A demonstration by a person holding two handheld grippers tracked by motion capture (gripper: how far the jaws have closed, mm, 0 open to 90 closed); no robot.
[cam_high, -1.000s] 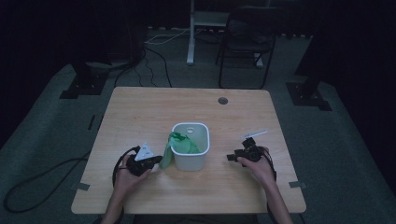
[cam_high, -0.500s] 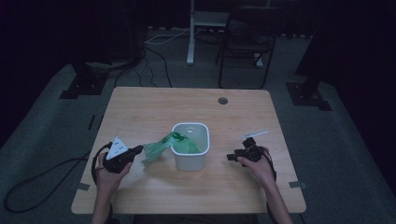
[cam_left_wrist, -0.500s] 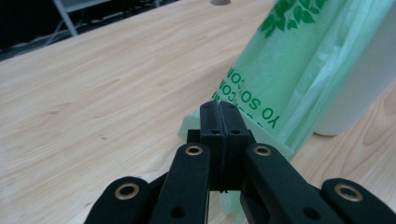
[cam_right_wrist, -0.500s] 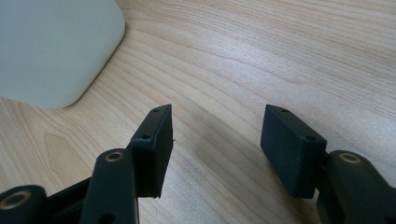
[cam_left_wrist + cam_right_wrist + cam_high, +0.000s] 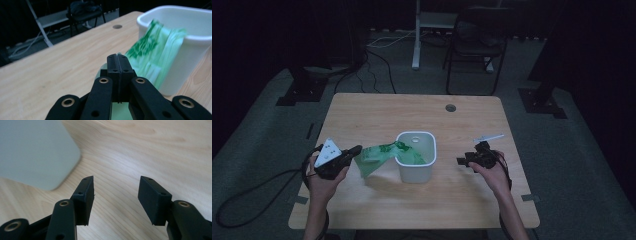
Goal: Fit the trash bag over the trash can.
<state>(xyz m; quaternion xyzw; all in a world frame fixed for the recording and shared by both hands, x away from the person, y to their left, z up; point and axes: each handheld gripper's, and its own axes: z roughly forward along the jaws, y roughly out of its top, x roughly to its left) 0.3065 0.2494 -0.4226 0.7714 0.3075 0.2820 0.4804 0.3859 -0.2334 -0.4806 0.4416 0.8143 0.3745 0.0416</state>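
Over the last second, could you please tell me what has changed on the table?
The left tongs, shut on the green plastic bag, have drawn back to the person's left, pulling the bag further out over the rim of the white plastic bin, where its other end remains. The right tongs stayed open beside the bin, and the bin has not moved.

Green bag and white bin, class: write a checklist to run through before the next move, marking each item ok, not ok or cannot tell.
1. Left gripper shut on the green bag: ok.
2. Bag partly over the rim of the white bin: ok.
3. Bag fully lining the bin: not ok, most hangs outside.
4. Right gripper open and free: ok.
5. Bin upright on the table: ok.
6. Bag untorn: cannot tell.
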